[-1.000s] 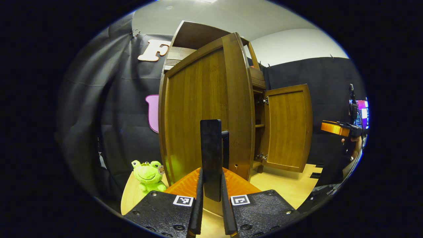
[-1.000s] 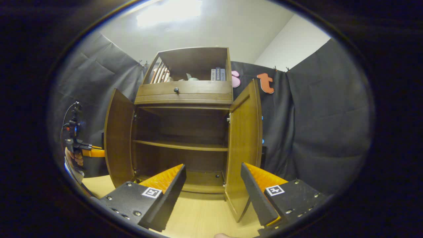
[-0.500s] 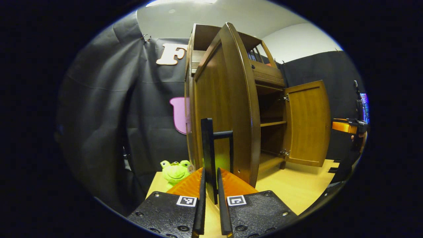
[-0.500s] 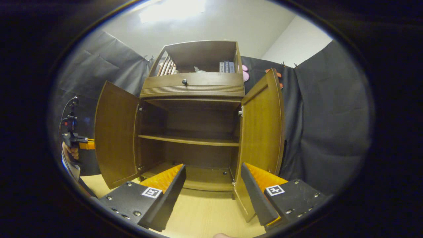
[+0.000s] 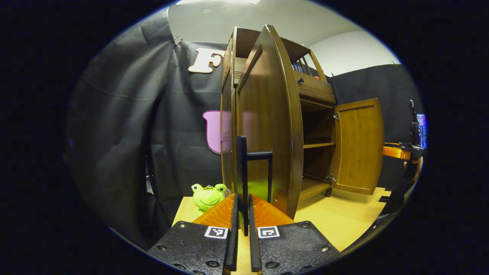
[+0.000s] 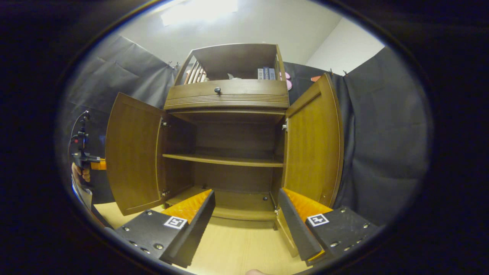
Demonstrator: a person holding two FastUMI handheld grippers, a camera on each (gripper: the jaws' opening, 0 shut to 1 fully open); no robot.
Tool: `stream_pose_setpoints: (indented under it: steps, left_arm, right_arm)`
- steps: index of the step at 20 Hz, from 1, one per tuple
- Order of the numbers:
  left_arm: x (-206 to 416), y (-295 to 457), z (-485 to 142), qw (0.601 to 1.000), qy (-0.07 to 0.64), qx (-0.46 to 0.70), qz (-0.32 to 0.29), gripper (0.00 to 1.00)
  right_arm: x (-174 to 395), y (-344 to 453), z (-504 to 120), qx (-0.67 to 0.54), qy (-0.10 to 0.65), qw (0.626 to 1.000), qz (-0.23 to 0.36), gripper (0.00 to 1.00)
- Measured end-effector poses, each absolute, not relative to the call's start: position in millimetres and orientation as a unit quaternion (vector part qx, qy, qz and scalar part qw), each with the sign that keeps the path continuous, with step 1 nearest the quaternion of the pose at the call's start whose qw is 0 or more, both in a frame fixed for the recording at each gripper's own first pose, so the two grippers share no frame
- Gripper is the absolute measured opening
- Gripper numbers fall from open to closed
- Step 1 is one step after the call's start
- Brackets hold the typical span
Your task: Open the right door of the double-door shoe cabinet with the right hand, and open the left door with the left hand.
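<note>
The left gripper [image 5: 241, 225] is gripping the left door's black handle [image 5: 242, 168], its fingers closed against both faces of the bar. The left door [image 5: 263, 126] is standing swung wide, edge-on to this camera. The right gripper [image 6: 246, 217] is hanging free before the shoe cabinet [image 6: 229, 152], fingers spread wide and holding nothing; the right door [image 6: 313, 141] is standing fully open. Judgement: the pull appears nearly complete. Ease the arc around the hinge, then release squarely to avoid rebound.

Your left gripper [image 5: 242, 214] has its fingers nearly closed, pressing from both sides on a thin black bar that rises between them. Your right gripper [image 6: 246, 208] holds its fingers spread wide, nothing between them.
</note>
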State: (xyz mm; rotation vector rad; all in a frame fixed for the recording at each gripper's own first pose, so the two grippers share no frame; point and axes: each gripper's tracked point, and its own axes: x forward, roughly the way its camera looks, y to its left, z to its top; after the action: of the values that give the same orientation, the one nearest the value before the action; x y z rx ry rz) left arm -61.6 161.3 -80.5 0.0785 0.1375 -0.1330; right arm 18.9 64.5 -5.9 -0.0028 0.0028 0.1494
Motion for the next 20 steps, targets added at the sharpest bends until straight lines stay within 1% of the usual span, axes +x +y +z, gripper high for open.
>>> stream_pose_setpoints:
  steps: [1, 3, 4, 5, 6, 8, 10, 11, 12, 13, 15, 16, 17, 20]
  left_arm:
    - [-65, 163, -79, 0.995, 0.067, 0.039, -0.061, 0.13]
    - [-71, 162, -68, 0.996, 0.051, 0.048, -0.055, 0.2]
    - [-74, 162, -61, 0.997, 0.042, 0.051, -0.05, 0.24]
    - [-77, 164, -58, 0.997, 0.037, 0.054, -0.04, 0.24]
    - [-81, 166, -53, 0.997, 0.034, 0.056, -0.029, 0.34]
    - [-89, 164, -45, 0.998, 0.036, 0.055, -0.011, 0.42]
    - [-99, 159, -28, 0.998, 0.021, 0.063, 0.004, 0.46]
    - [-104, 159, -21, 0.998, 0.013, 0.066, 0.02, 0.51]
    - [-111, 158, -10, 0.997, 0.003, 0.069, 0.035, 0.56]
    - [-115, 150, 0, 0.997, -0.006, 0.068, 0.04, 0.61]
    - [-120, 128, 13, 0.997, -0.01, 0.067, 0.036, 0.79]
    - [-121, 117, 16, 0.997, -0.009, 0.066, 0.035, 0.88]
    - [-120, 103, 20, 0.997, -0.005, 0.066, 0.027, 0.97]
    - [-113, 61, 26, 0.999, 0.002, 0.053, 0.005, 0.96]
  right_arm:
    - [20, 64, -5, -0.003, 0.001, 0.997, 0.075, 0.98]
    - [18, 65, -1, -0.008, -0.003, 0.997, 0.075, 1.0]
    - [17, 65, 1, -0.01, -0.005, 0.997, 0.075, 0.98]
    - [15, 65, 2, -0.012, -0.008, 0.997, 0.076, 1.0]
    - [13, 66, 2, -0.013, -0.008, 0.997, 0.076, 1.0]
    - [12, 60, 3, -0.013, -0.006, 0.997, 0.073, 0.98]
    - [7, 52, 11, -0.009, -0.011, 0.998, 0.062, 0.98]
    - [2, 46, 16, -0.007, -0.018, 0.998, 0.057, 0.98]
    - [-1, 41, 22, -0.005, -0.024, 0.998, 0.052, 0.99]
    - [-5, 36, 25, -0.003, -0.027, 0.998, 0.049, 0.94]
    - [-9, 24, 31, 0.003, -0.031, 0.999, 0.041, 1.0]
    - [-11, 18, 34, 0.007, -0.031, 0.999, 0.036, 0.98]
    - [-13, 12, 36, 0.012, -0.03, 0.999, 0.03, 0.98]
    - [-20, 1, 48, 0.03, -0.035, 0.999, 0.02, 0.98]
